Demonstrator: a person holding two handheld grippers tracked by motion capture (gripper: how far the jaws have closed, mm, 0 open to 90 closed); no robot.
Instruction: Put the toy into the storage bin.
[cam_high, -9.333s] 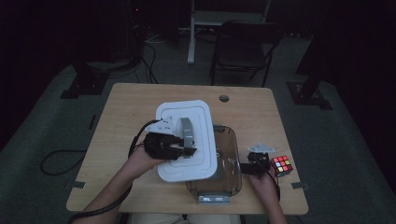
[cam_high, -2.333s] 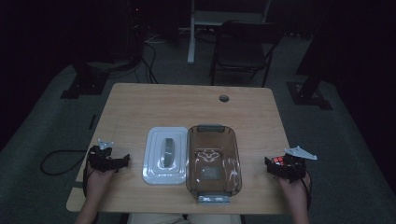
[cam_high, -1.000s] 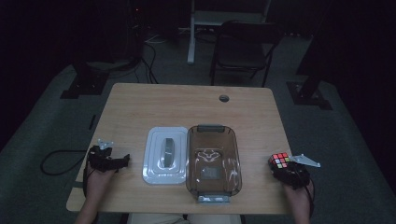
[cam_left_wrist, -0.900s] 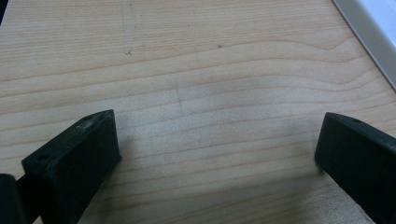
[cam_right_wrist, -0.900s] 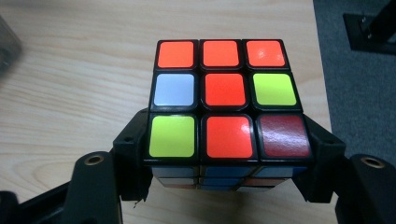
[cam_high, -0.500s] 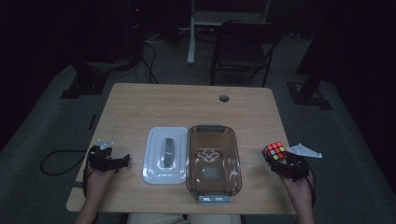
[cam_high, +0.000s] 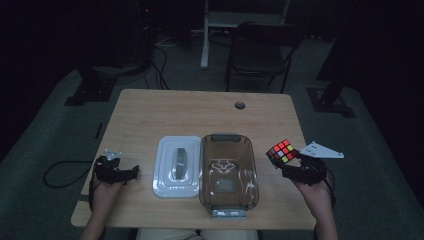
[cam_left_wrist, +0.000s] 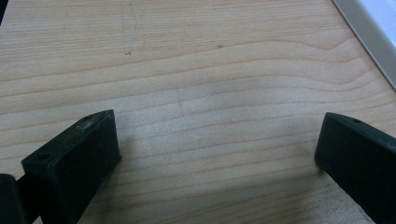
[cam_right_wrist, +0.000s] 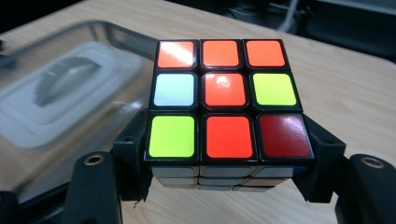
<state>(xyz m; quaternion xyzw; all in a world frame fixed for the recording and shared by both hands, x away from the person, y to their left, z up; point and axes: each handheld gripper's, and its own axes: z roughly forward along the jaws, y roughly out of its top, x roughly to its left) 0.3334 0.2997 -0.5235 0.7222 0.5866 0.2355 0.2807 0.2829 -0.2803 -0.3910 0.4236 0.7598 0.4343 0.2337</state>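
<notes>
my right claw (cam_high: 289, 167) is clamped on the rubik's cube (cam_right_wrist: 224, 107), held above the table (cam_high: 190, 110) just right of the clear container (cam_high: 227, 175), a mostly orange face tilted up, no long axis. the white lid (cam_high: 176, 165) lies beyond the container. my left claw (cam_left_wrist: 215, 158) gapes over bare wood.

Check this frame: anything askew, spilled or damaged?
Nothing stands out. The white lid lies flat beside the clear container, both square on the table; the right gripper holds the puzzle cube intact.

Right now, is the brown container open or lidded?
Open: the brown container has no lid on and looks empty; its white lid lies flat beside it on the table.
</notes>
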